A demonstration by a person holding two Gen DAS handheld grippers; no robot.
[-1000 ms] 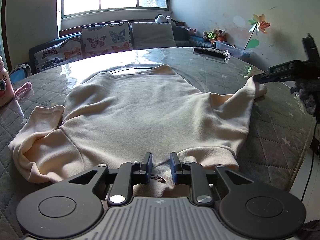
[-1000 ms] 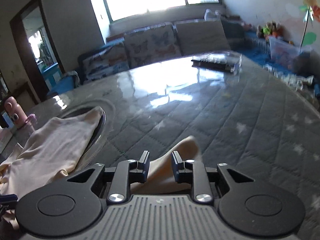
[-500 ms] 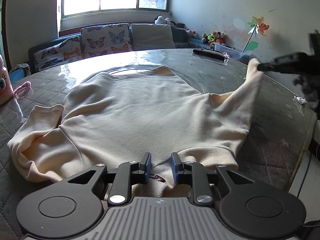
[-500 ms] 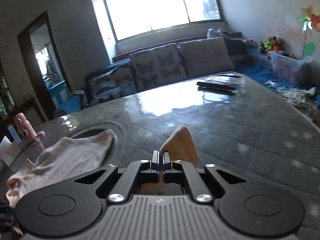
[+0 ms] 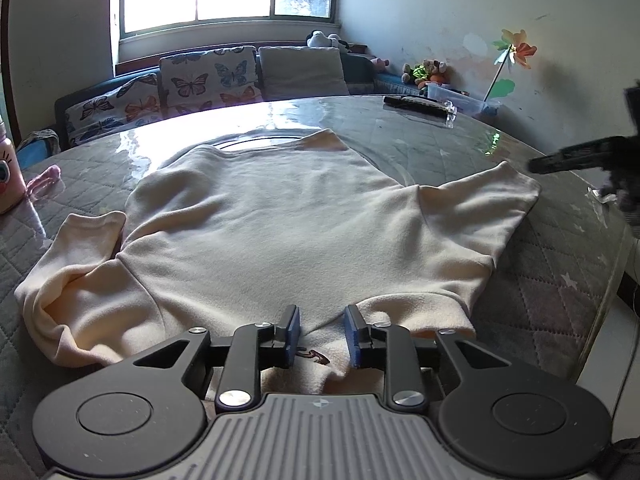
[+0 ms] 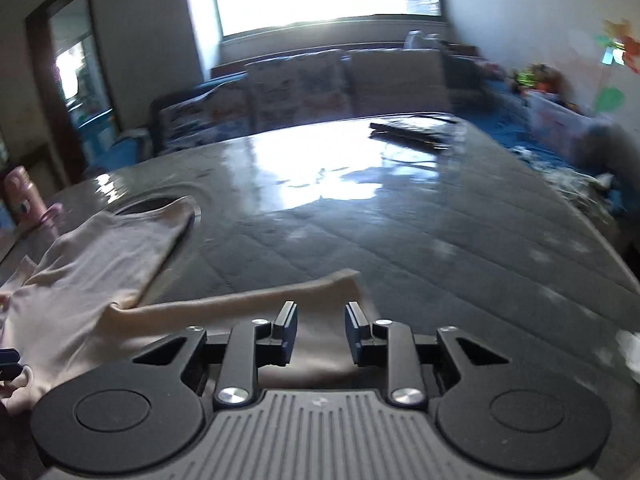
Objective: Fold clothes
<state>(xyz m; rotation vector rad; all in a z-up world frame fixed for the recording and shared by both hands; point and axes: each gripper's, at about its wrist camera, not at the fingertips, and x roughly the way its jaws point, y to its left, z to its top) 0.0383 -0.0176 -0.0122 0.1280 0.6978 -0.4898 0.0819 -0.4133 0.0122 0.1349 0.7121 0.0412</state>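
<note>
The soft, fuzzy cream sweater (image 5: 272, 232) lies spread flat on the shiny quilted worktop (image 5: 560, 280). Both claws are open and hold nothing: the left claw (image 5: 322, 330) over the neck, the right claw (image 6: 320, 330) over one sleeve (image 6: 240, 300). The floppy cloth could bunch or slide on the slick top.

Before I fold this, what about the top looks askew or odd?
The top lies mostly flat, but its left sleeve is bunched and doubled over, while the right sleeve is spread out. A small dark mark shows on the fabric near the open left tongs.
</note>
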